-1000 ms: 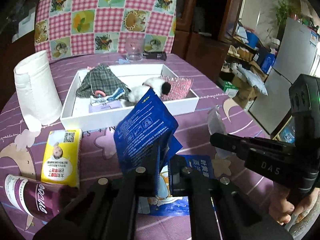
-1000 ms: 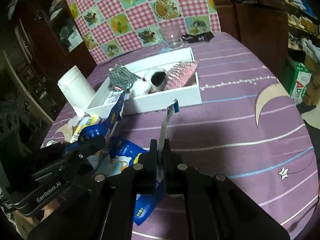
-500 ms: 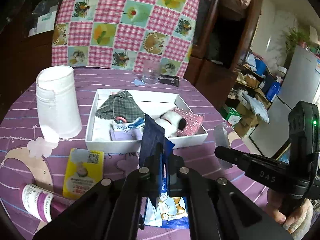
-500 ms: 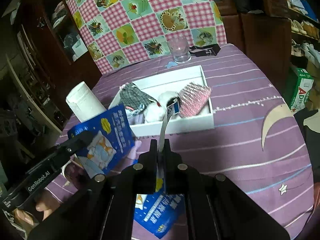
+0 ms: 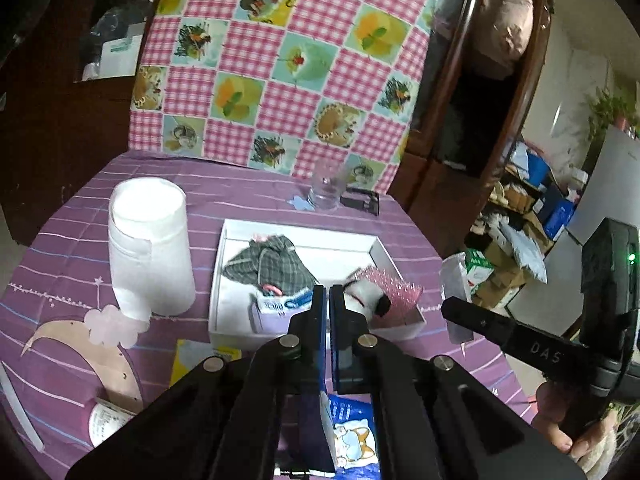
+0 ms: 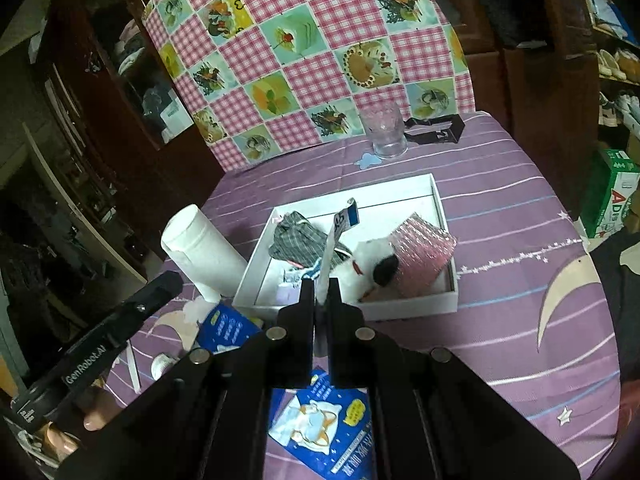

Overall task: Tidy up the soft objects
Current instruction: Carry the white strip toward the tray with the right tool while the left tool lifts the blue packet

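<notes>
Both grippers clamp the same blue packet, lifted off the purple tablecloth. Left gripper has its fingers pressed narrow on one edge of the blue packet, which hangs below between the finger arms, cartoon dog print facing up. Right gripper is likewise closed tight on the packet's other edge; a thin white-and-blue strip of it sticks up past the fingertips, and the rest of the blue packet hangs under the gripper. White tray sits near the middle of the tabletop, just past both grippers. In the tray: checked cloth at the far-left part, a small wipes pack at the near-left, a white plush toy with a black patch near the middle, a pink patterned pouch tilted against the right wall. Paper towel roll stands upright left of the tray, apart from it. Yellow tissue pack lies near the tray's near-left corner. Clear glass stands at the far edge of the tabletop, with a black clip just beside it. A tube lies at the near-left edge. A person's hand holds the right gripper's handle in the left view. Checked pink chair cover stands behind the table.
</notes>
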A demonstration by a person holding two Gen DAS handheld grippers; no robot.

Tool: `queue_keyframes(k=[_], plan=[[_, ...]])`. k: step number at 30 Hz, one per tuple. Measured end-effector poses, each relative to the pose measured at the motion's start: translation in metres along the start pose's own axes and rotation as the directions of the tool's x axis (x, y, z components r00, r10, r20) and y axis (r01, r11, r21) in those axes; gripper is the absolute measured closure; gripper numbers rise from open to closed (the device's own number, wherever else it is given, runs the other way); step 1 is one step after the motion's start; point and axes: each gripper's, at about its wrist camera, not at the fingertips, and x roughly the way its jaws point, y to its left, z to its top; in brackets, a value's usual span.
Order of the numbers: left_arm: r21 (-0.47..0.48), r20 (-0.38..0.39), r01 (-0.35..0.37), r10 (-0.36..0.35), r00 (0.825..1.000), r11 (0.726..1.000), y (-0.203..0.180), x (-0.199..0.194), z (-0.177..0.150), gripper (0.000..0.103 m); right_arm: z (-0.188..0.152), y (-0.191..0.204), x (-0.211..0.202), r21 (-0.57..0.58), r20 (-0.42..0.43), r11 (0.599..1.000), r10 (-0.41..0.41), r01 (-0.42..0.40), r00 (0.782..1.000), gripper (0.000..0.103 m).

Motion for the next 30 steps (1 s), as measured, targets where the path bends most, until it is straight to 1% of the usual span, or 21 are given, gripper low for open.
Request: queue_keyframes(k=[3,6,9,11,12,13,15,17,19,22,25,27,29,30], plan=[[-0.015,-0.009,0.015,-0.015,1.000,1.000,0.004,0.000,0.005,0.103,0.002,0.000,0.005,0.004,-0.006,1.000,0.003,-0.003,1.000,0.097],[-0.003,-0.021,0.003,-0.003,1.000,1.000,0.004,0.002,0.006,0.103,0.002,-0.003,0.012,0.014,-0.022,1.000,0.006,-0.006,1.000,0.097],[0.029,-0.092,0.026,-0.023,0.995,0.999,0.000,0.005,-0.002,0.102,0.000,-0.007,0.013,0.019,-0.027,1.000,0.020,-0.019,0.999,0.097],[0.051,-0.132,0.016,-0.009,0.991,0.999,-0.004,0.005,-0.015,0.093,-0.004,-0.012,0.015,0.016,-0.029,0.999,0.039,-0.038,0.999,0.097],[0.056,-0.141,0.015,-0.007,0.990,0.998,-0.005,0.004,-0.020,0.074,-0.007,-0.015,0.016,0.019,-0.030,0.999,0.048,-0.048,0.998,0.097],[0.053,-0.143,0.019,-0.012,0.990,0.998,-0.006,0.003,-0.024,0.046,-0.011,-0.018,0.020,0.029,-0.037,0.998,0.062,-0.061,0.997,0.097],[0.034,-0.086,0.042,-0.039,0.996,0.999,-0.005,-0.008,-0.030,0.027,-0.016,-0.023,0.025,0.050,-0.051,0.996,0.081,-0.078,0.995,0.097],[0.034,-0.036,0.028,-0.026,0.999,0.999,-0.007,-0.018,-0.032,0.025,-0.022,-0.029,0.030,0.065,-0.065,0.994,0.088,-0.084,0.994,0.097],[0.046,-0.023,0.017,-0.016,1.000,0.999,-0.009,-0.022,-0.036,0.023,-0.025,-0.031,0.033,0.069,-0.072,0.995,0.080,-0.075,0.994,0.097],[0.063,-0.065,-0.003,0.007,0.998,0.998,-0.012,-0.011,-0.045,0.023,-0.028,-0.033,0.033,0.074,-0.077,0.994,0.082,-0.077,0.994,0.097],[0.069,-0.098,-0.051,0.058,0.993,0.996,-0.011,0.006,-0.057,0.023,-0.030,-0.031,0.033,0.064,-0.078,0.995,0.081,-0.076,0.994,0.097],[0.065,-0.129,-0.056,0.064,0.990,0.996,-0.010,0.015,-0.065,0.023,-0.032,-0.029,0.033,0.052,-0.083,0.996,0.081,-0.077,0.993,0.097],[0.066,-0.154,-0.069,0.078,0.985,0.995,-0.009,0.021,-0.070,0.025,-0.035,-0.026,0.035,0.039,-0.094,0.997,0.075,-0.071,0.993,0.097],[0.071,-0.163,-0.080,0.090,0.983,0.994,-0.009,0.024,-0.072,0.033,-0.036,-0.025,0.036,0.033,-0.102,0.997,0.071,-0.067,0.992,0.097]])
